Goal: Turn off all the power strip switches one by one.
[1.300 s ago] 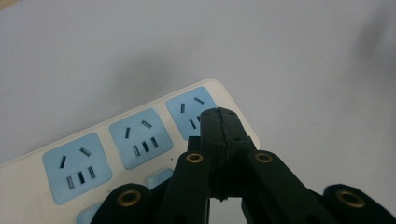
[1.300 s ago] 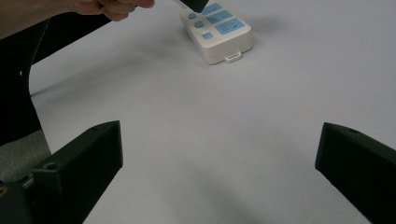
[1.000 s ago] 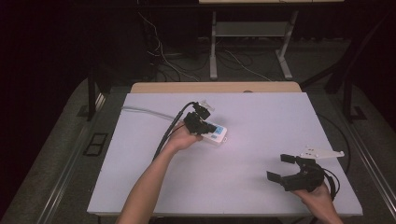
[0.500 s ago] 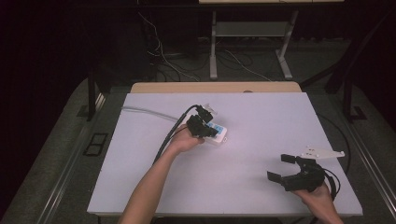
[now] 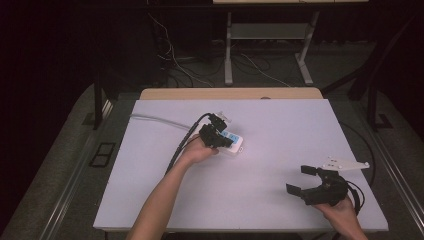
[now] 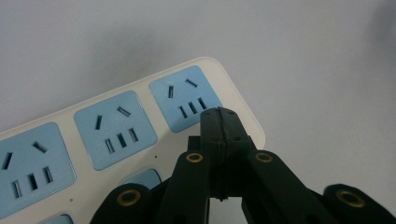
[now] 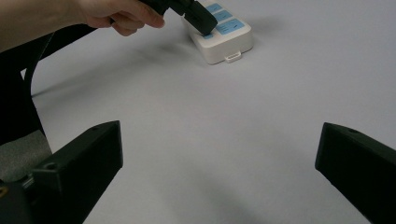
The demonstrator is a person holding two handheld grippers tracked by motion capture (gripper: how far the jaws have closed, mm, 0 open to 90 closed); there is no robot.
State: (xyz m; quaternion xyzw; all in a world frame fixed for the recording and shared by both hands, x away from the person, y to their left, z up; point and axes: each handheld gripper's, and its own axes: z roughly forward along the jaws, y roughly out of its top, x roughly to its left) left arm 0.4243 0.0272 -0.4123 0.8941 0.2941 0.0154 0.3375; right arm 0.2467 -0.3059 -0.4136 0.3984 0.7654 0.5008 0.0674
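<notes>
I am holding my right gripper [image 5: 304,180] low at the near right corner of the desk [image 5: 280,200], its jaws standing wide apart with bare desk between them. In the right gripper view those two black jaws are framing the white surface, and the strip [image 7: 219,37] is lying well beyond them.

Farther out, near the middle of the desk, my left gripper [image 6: 219,116] is pointing down over the strip [image 6: 107,135], jaws pressed flat together with nothing between them. The tips are hovering right at the strip's end socket; whether they are touching it I cannot tell.

The strip is a white, flat power strip with rounded corners, lying face up on the desk a little left of centre. Its top is carrying light blue square socket panels, each showing two slanted slots above three short upright slots. Three panels are showing in a row in the left gripper view, and the corners of more blue panels are peeking out beside the jaws. In the right gripper view a small tab [image 7: 232,57] is sticking out from its near end. From the high view the strip [image 5: 234,145] is sitting at a slant under my left hand [image 5: 197,150], and a pale cord [image 5: 155,120] is running away from it toward the desk's far left edge.
</notes>
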